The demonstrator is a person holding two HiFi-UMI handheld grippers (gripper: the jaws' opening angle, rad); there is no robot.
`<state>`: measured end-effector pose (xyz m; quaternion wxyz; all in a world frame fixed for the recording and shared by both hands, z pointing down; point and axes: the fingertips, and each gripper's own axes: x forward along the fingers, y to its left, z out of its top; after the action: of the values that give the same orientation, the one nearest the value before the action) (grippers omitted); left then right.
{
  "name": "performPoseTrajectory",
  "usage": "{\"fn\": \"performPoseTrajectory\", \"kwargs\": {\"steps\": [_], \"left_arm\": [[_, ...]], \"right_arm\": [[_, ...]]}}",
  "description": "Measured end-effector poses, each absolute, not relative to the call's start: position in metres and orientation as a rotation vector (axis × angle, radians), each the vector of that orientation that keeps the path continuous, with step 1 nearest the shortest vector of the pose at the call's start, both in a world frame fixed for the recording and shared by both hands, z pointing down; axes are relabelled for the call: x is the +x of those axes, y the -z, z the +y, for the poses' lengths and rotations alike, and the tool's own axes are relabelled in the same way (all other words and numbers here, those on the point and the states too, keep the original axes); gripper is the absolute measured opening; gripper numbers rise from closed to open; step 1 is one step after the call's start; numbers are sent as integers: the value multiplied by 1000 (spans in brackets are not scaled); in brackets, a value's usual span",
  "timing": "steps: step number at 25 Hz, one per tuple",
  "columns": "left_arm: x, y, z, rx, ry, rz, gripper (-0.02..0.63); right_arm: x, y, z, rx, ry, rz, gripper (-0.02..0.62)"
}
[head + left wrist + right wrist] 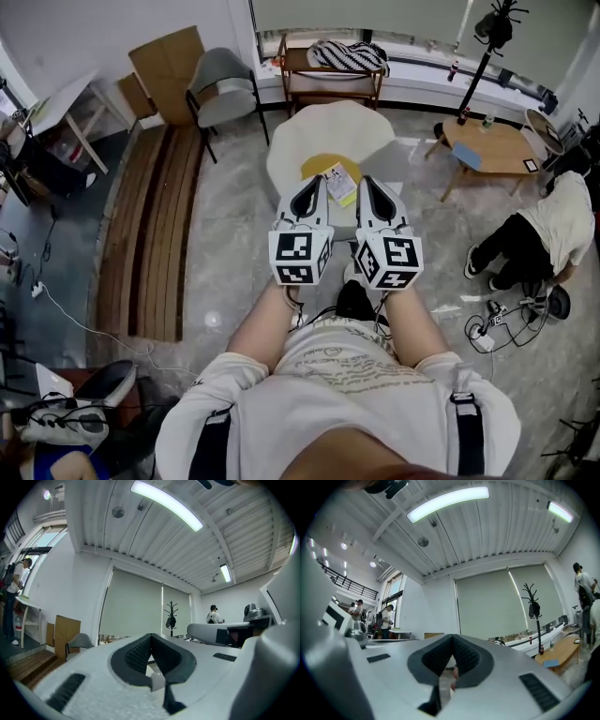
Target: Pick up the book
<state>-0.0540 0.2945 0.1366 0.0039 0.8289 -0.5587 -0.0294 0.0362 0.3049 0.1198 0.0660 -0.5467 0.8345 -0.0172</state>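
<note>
The book (340, 184), a thin booklet with a pale yellow and white cover, lies on the white scalloped table (300, 141), next to a round yellow mat (322, 166). In the head view both grippers are held side by side, level and pointing across the table. The left gripper (314, 181) has its tip just left of the book, and the right gripper (367, 181) has its tip just right of it. Each pair of jaws meets at the tip with nothing gripped. The book does not show in the left gripper (151, 638) view or the right gripper (452, 639) view.
A grey chair (223, 89) and a wooden bench (330, 80) with a striped cloth stand beyond the table. A wooden side table (492, 145) is at the right. Below it a person (553, 225) crouches by cables (492, 319). Wooden planks (150, 234) cover the floor at the left.
</note>
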Motion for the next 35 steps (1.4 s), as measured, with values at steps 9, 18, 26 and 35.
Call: {"fn": "performPoseTrajectory", "kwargs": {"steps": [9, 18, 26, 35], "left_arm": [[-60, -141, 255, 2613, 27, -1804, 18], [-47, -151, 166, 2612, 14, -1797, 18], [-21, -155, 73, 2604, -8, -1787, 17], [3, -151, -27, 2585, -18, -1839, 17]], "right_arm": [[42, -132, 262, -1636, 67, 2494, 26], [49, -142, 172, -1630, 69, 2507, 26], [76, -148, 79, -1644, 104, 2513, 26], [99, -152, -24, -1615, 123, 2555, 26]]}}
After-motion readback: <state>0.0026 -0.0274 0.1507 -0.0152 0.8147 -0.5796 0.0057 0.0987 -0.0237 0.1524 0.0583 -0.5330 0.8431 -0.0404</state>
